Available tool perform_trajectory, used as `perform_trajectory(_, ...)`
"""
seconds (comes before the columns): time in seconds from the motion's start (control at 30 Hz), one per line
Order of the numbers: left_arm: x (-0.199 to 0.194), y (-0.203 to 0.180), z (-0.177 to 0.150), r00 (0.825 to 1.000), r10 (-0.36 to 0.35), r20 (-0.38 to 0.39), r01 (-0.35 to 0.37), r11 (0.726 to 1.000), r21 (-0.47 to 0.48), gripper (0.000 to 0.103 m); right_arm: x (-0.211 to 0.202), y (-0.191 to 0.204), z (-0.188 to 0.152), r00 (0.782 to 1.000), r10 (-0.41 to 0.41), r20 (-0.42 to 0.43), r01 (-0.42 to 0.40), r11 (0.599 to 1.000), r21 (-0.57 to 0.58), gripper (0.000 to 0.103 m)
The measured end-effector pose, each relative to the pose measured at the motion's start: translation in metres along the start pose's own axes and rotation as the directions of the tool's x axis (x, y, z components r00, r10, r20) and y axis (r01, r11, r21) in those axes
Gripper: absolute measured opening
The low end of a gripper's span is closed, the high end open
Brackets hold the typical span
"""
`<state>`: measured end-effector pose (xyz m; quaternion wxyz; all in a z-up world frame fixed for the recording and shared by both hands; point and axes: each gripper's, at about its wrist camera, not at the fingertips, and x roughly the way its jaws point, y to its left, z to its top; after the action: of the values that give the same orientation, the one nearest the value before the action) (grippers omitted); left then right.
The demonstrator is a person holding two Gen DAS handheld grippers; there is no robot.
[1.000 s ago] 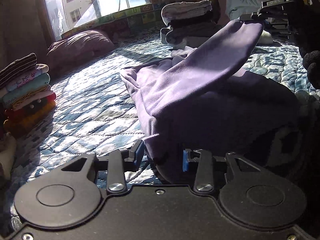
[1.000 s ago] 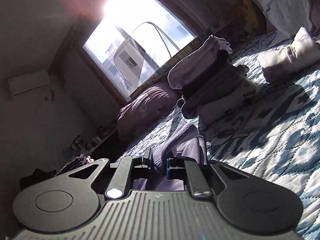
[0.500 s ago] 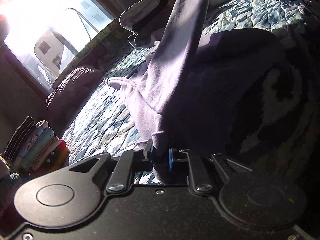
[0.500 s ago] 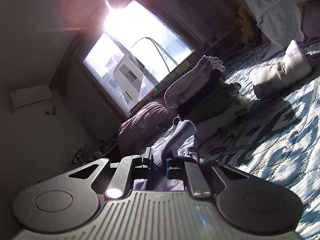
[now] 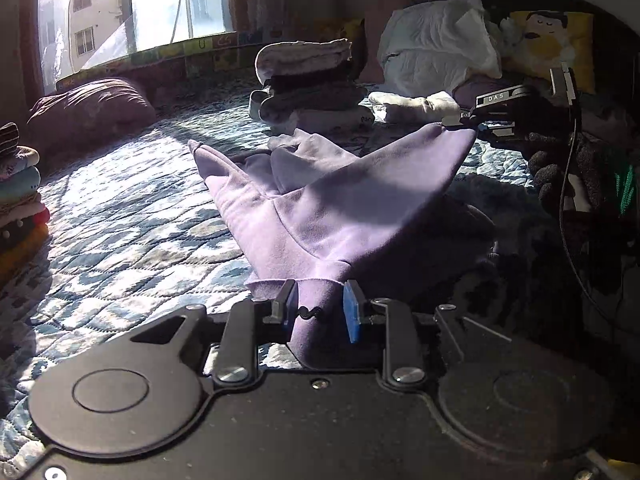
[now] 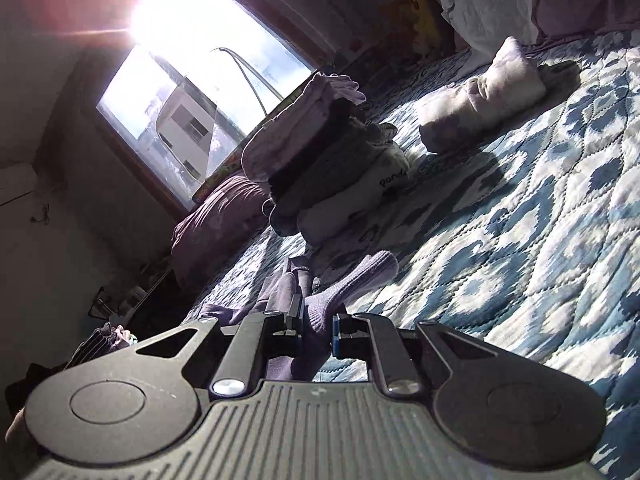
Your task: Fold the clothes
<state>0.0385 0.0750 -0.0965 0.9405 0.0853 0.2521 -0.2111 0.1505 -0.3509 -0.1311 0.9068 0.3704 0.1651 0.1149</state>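
The left gripper (image 5: 319, 309) has its 2 blue-padded jaws closed on a bunched edge of the purple garment (image 5: 320, 216), fabric filling the gap between the pads; in the right wrist view the right gripper (image 6: 316, 330) is likewise pinched on a ribbed purple cuff (image 6: 352, 280) that stands up between its jaws. From the left wrist view the right gripper (image 5: 466, 120) shows at the far end of a raised fold, so the cloth hangs stretched between the 2 grippers while the rest of it lies rumpled on the blue-and-white quilted bedspread (image 5: 120, 216). The step in hand looks like a fold in mid-carry, 1 part of the garment lifted clear of the bed and spanned between both grips; which part the left gripper holds cannot be told. The next move likely calls for bringing the held cuff across onto the body of the garment, keeping both grips firm and the span taut so the fabric lands flat rather than bunched. Beyond lie a stack of folded clothes (image 5: 308, 84), a rolled pale garment (image 6: 480, 100), and a colourful folded pile (image 5: 20, 196) at the left edge.
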Motion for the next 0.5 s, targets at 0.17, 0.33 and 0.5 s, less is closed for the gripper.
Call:
perform_trajectory(0.17, 0.01, 0.016, 0.003, 1.0, 0.013, 0.007, -0.012, 0.982, -0.19, 0.015, 0.0, 0.001, 0.002, 1.0, 0.019, 0.012, -0.019, 1.0, 0.01, 0.014)
perform_trajectory(0.33, 0.046, -0.015, -0.011, 0.992, 0.02, -0.126, -0.03, 0.997, -0.077, 0.014, -0.008, 0.013, 0.007, 0.996, 0.061, 0.063, -0.059, 0.998, -0.031, 0.014)
perform_trajectory(0.5, 0.037, -0.009, -0.006, 0.996, 0.001, -0.093, -0.016, 0.987, -0.161, 0.014, -0.006, 0.015, 0.01, 0.996, 0.061, 0.061, -0.058, 0.997, -0.052, 0.014)
